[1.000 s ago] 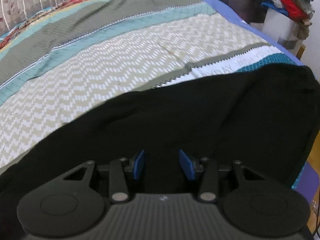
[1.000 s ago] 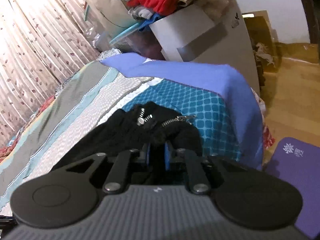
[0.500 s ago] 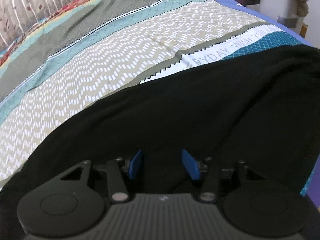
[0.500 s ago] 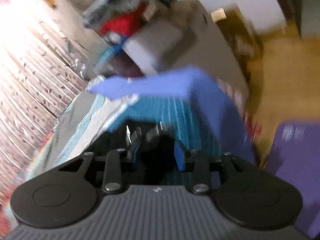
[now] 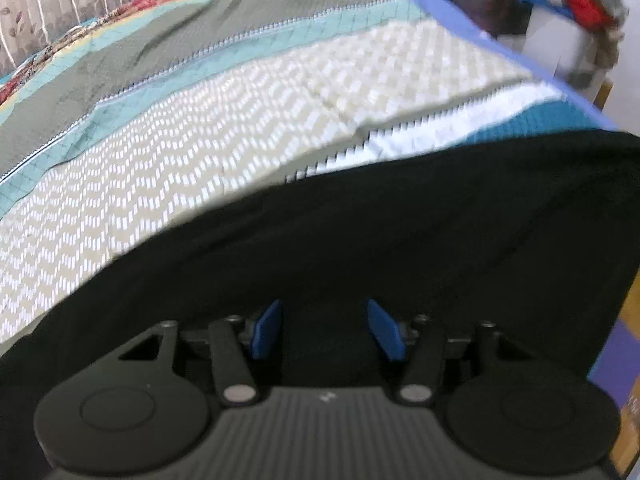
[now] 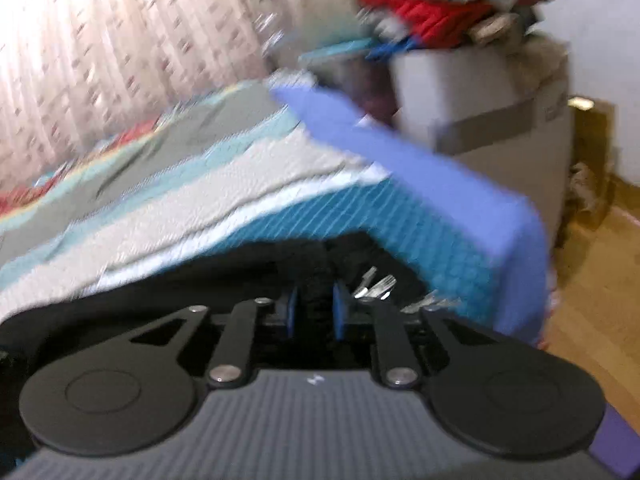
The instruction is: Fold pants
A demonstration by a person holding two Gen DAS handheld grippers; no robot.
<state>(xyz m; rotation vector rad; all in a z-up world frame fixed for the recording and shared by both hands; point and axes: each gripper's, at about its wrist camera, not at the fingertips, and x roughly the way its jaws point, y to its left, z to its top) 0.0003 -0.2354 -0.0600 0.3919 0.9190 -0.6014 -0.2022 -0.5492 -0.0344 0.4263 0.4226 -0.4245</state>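
Note:
The black pants (image 5: 400, 232) lie spread across the near side of the patterned bed cover (image 5: 240, 128). My left gripper (image 5: 326, 330) is open, its blue pads apart just above the black cloth, holding nothing. In the right wrist view the pants' waist end (image 6: 280, 268) with its metal zipper (image 6: 374, 284) lies by the bed's corner. My right gripper (image 6: 314, 314) is shut on a fold of the black waistband cloth between its blue pads. The right wrist view is blurred by motion.
The bed's blue edge (image 6: 420, 172) drops to a wooden floor (image 6: 592, 272) on the right. A grey box (image 6: 480, 112) piled with clothes (image 6: 432, 4) stands past the bed corner. A curtain (image 6: 120, 40) hangs behind the bed. A purple mat (image 5: 612, 360) lies on the floor.
My right gripper opened briefly half a second ago, swung left and has closed again on the waistband. My left gripper stayed open over the pants, shifting only slightly.

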